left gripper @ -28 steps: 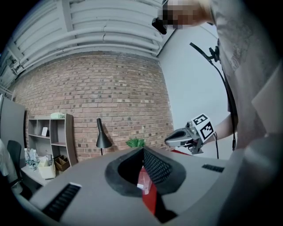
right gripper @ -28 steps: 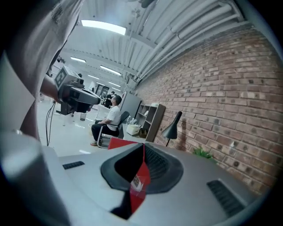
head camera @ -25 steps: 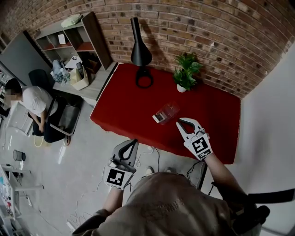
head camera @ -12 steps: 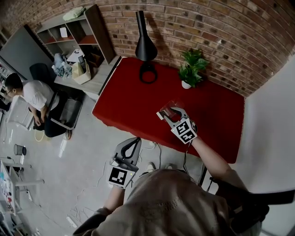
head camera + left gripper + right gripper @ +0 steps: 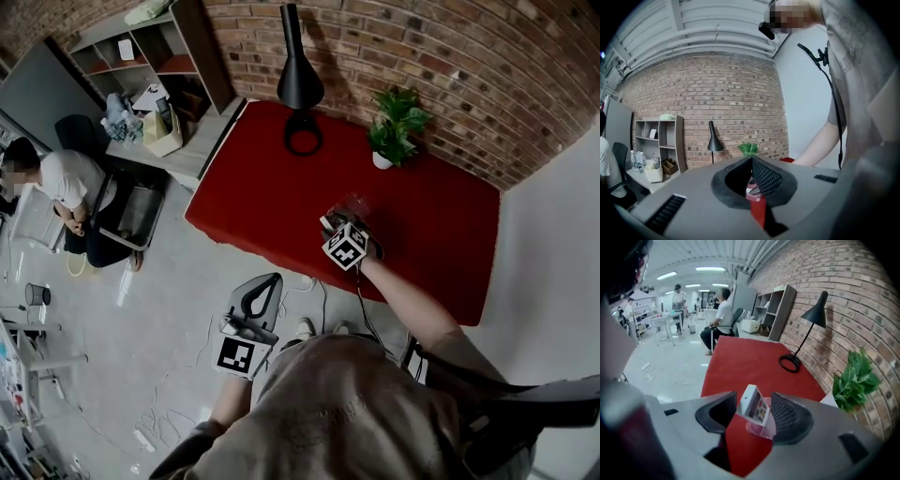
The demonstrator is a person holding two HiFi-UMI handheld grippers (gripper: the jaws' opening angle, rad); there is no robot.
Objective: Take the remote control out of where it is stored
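A white remote control (image 5: pixel 753 405) with coloured buttons stands tilted in a clear plastic holder (image 5: pixel 764 430) on the red table (image 5: pixel 262 197). My right gripper (image 5: pixel 753 398) points down at it. Its jaws have just been opening and now stand open on either side of the remote's top, pads apart from it. In the head view the right gripper (image 5: pixel 339 225) covers most of the holder (image 5: pixel 352 204). My left gripper (image 5: pixel 270 279) hangs over the floor in front of the table, its tips together and nothing in them; in its own view the left gripper (image 5: pixel 752 161) points level towards the brick wall.
A black lamp (image 5: pixel 298 89) and a potted plant (image 5: pixel 394 131) stand at the back of the table by the brick wall. A shelf unit (image 5: pixel 141 66) and a seated person (image 5: pixel 56 187) are at the left. The table's front edge (image 5: pixel 281 267) runs just before the holder.
My right gripper has swung from the table's front edge forward and down onto the remote, and its jaws have gone from shut to open. The left gripper has stayed put.
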